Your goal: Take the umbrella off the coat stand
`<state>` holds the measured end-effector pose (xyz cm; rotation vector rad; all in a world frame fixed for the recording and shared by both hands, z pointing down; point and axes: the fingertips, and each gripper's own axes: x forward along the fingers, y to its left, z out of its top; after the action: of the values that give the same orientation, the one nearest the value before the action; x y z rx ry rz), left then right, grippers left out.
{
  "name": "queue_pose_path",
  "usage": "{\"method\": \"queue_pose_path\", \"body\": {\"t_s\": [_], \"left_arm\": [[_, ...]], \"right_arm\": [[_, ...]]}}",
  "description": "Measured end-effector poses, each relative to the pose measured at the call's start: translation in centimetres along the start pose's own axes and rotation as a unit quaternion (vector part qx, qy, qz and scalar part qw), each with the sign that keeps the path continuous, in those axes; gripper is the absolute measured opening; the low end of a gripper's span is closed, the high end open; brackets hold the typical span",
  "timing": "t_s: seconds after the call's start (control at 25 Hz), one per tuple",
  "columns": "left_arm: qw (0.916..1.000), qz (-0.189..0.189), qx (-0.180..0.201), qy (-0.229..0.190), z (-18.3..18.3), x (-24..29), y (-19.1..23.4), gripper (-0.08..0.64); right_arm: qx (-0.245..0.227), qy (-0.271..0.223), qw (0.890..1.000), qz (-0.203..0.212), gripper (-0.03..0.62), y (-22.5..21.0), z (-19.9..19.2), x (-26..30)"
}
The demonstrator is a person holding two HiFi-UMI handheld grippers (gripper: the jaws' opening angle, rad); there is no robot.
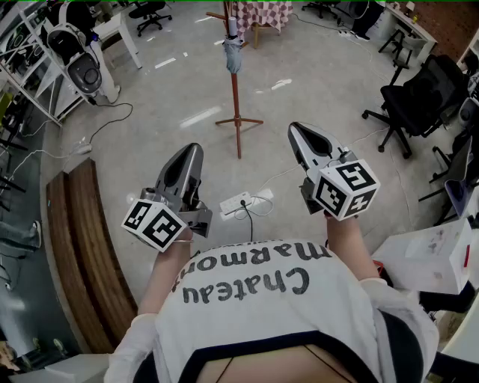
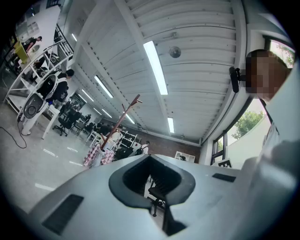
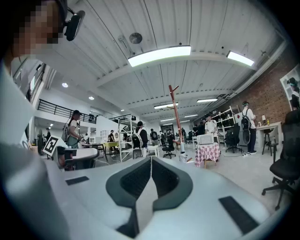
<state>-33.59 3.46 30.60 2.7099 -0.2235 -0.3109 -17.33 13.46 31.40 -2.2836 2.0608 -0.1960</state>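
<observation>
The coat stand is a red-brown pole on a tripod foot, standing on the floor ahead of me. A folded blue-grey umbrella hangs near its top. Both grippers are held at waist height, well short of the stand. My left gripper is at the left, its jaws a narrow gap apart and empty. My right gripper is at the right, shut on nothing. In the left gripper view the stand leans above the gripper. The right gripper view has the stand beyond the gripper.
A white power strip and cables lie on the floor between me and the stand. Black office chairs stand at the right and a curved wooden bench at the left. A checked table is behind the stand. People stand far off.
</observation>
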Motion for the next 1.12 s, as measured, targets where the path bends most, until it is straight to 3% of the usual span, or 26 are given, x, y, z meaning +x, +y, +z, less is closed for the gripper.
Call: {"method": "queue_pose_path", "body": {"t_s": [0.32,0.52,0.72,0.96,1.12], "left_arm": [[1.0000,0.008,-0.001,-0.002,-1.4,2.7,-1.0,0.021],[0.9997,0.021,0.003,-0.007,-2.9,4.7,-2.0,0.021],[0.9984,0.055,0.010,-0.008,-6.2,5.9,-2.8,0.021],[0.9971,0.072,-0.023,0.010,-10.5,8.6,-3.8,0.021],[0.9973,0.071,-0.013,0.010,-10.3,9.7,-3.4,0.021]], "right_arm": [[0.010,0.005,1.000,0.004,0.029,-3.7,-0.3,-0.6],[0.039,-0.012,0.999,0.029,0.029,-6.8,0.4,-1.8],[0.041,0.045,0.997,0.055,0.031,-9.4,-2.8,-3.1],[0.155,0.090,0.981,0.071,0.029,-12.8,-5.4,-3.9],[0.136,0.079,0.986,0.052,0.031,-14.4,-5.8,-3.3]]}}
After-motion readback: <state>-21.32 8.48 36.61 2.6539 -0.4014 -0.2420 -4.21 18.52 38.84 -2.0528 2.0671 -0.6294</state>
